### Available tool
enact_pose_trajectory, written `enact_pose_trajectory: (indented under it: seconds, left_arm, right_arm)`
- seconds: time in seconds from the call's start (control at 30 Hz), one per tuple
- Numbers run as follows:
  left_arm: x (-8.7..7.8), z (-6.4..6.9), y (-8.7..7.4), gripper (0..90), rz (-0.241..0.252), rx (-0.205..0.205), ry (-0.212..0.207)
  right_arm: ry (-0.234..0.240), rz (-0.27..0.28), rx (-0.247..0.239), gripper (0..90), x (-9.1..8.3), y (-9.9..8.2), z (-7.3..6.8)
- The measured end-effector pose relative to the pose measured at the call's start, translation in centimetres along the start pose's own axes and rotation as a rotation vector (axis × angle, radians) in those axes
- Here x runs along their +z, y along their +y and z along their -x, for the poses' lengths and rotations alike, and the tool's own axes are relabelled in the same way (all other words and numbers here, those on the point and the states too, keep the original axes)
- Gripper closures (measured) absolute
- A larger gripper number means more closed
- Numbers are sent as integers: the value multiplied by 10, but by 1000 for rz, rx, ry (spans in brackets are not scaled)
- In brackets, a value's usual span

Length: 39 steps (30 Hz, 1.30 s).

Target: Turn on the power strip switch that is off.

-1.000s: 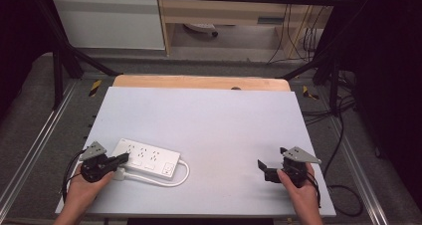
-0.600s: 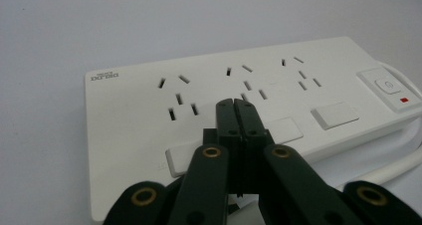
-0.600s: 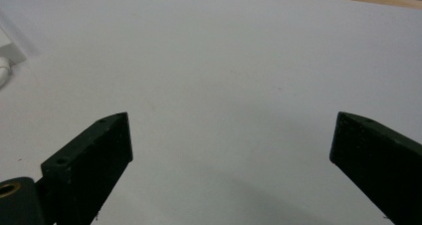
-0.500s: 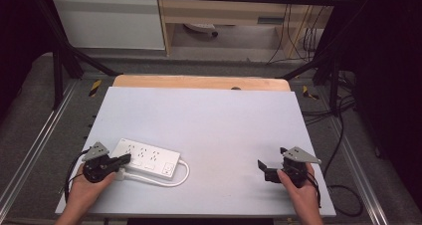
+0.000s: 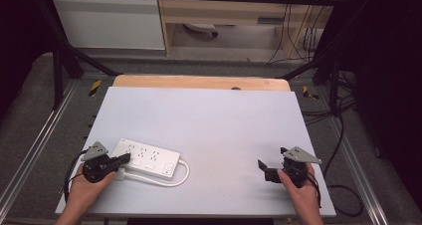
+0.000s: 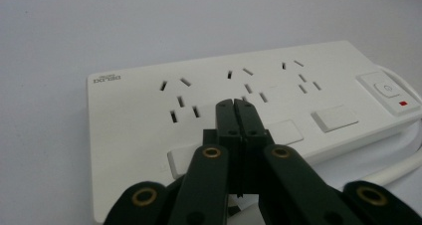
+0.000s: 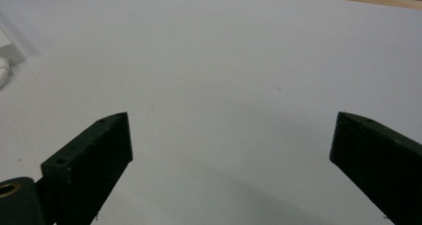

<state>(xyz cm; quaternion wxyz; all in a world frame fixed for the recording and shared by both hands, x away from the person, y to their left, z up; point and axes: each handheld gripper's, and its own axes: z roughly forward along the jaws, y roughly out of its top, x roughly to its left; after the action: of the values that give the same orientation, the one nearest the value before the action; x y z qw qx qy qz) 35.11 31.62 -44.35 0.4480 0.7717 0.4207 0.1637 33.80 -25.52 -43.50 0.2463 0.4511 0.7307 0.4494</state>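
A white power strip (image 5: 147,159) lies flat near the table's front left, its white cable (image 5: 174,181) looping out from its right end. In the left gripper view the strip (image 6: 239,100) shows three socket groups, a row of flat covers and a switch with a red light (image 6: 390,92). My left gripper (image 5: 124,159) is shut with nothing between its jaws, and its tip (image 6: 234,104) hovers over or rests on the strip's near left part. My right gripper (image 5: 263,168) stands open above bare table at the front right, its jaws wide apart (image 7: 229,135).
The grey-white table top (image 5: 209,120) has a wooden strip (image 5: 199,82) along its far edge. Metal rails run beside the table, and cables (image 5: 343,135) hang at the right. A corner of the power strip (image 7: 10,48) sits at the left edge of the right gripper view.
The left gripper has shifted slightly right and forward onto the strip's left end. The right gripper has not moved.
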Motion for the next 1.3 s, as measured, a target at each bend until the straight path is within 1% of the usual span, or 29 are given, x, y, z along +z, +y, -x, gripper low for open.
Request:
enact_pose_trajectory:
  seconds: [0.27, 0.33, 0.47, 0.53, 0.67, 0.73, 1.03, 1.3]
  left_arm:
    - [0, 0, 1, 900, 14, 1, 3]
    - [-1, 0, 1, 900, 16, -1, -5]
    - [-1, 1, 1, 900, 23, -2, -8]
    - [-1, 1, 2, 900, 28, 1, -2]
    - [-2, 2, 2, 900, 36, -5, -11]
    - [-2, 2, 2, 900, 43, -4, -5]
    - [-3, 4, 4, 864, 64, -7, -17]
    - [-3, 6, 5, 825, 81, -1, -26]
  right_arm:
    - [0, 0, 0, 35, 0, 0, 0]
    - [0, 1, 0, 35, 0, 0, 0]
    - [0, 0, -3, 35, 0, 0, 0]
    - [1, 0, -1, 35, 0, 0, 0]
    - [0, 0, 1, 35, 0, 0, 0]
    - [-1, 0, -2, 35, 0, 0, 0]
    - [-2, -1, -5, 35, 0, 0, 0]
    - [-2, -2, -4, 35, 0, 0, 0]
